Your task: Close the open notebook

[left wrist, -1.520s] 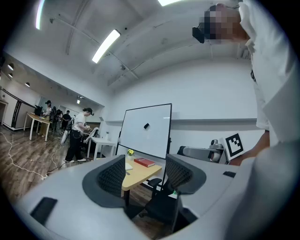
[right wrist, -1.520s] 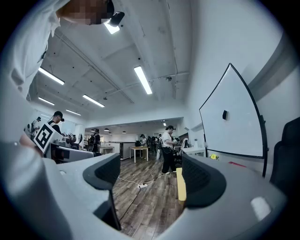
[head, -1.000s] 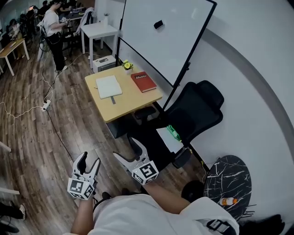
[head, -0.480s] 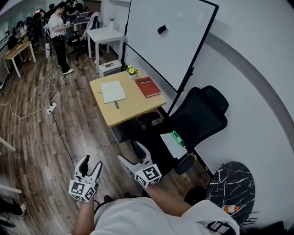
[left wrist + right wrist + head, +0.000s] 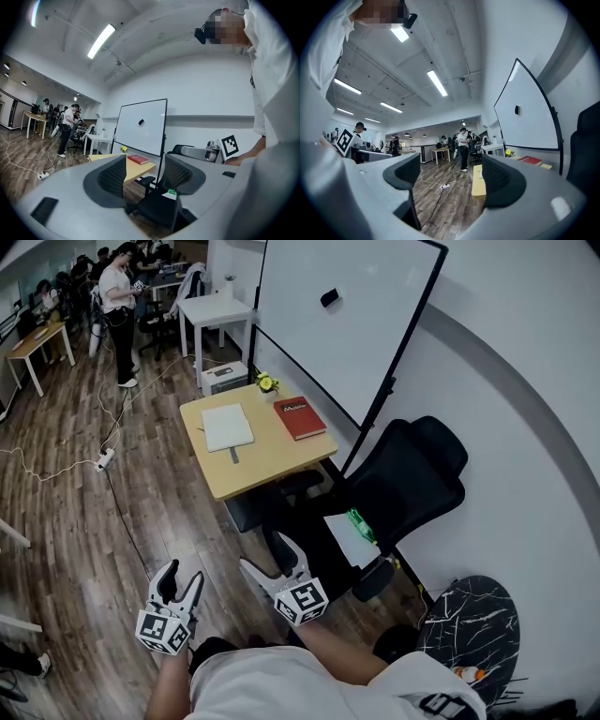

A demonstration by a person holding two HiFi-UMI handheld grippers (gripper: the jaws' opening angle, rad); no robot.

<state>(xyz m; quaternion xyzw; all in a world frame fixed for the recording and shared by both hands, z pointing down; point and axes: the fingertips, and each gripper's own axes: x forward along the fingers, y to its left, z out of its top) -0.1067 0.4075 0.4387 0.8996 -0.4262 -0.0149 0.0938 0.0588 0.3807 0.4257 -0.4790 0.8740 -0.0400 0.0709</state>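
Observation:
A white notebook (image 5: pixel 228 427) lies flat on the small wooden table (image 5: pixel 258 465) far ahead, showing a pale face. A dark pen (image 5: pixel 233 455) lies just in front of it. Both grippers hang low near the person's body, well short of the table. My left gripper (image 5: pixel 181 577) is open with nothing between its fingers, as the left gripper view (image 5: pixel 145 173) confirms. My right gripper (image 5: pixel 267 554) is open and empty too, and the right gripper view (image 5: pixel 450 176) shows only floor between its jaws.
A red book (image 5: pixel 300 417) and yellow flowers (image 5: pixel 267 382) share the table. A whiteboard (image 5: pixel 337 324) stands behind it. A black office chair (image 5: pixel 398 484) holding paper and a green bottle (image 5: pixel 361 524) stands to the right. Cables (image 5: pixel 103 460) trail over the wooden floor, and a person (image 5: pixel 117 310) stands far off.
The head view has shifted slightly. Both grippers stay open and low in about the same place. Nothing on the table has moved.

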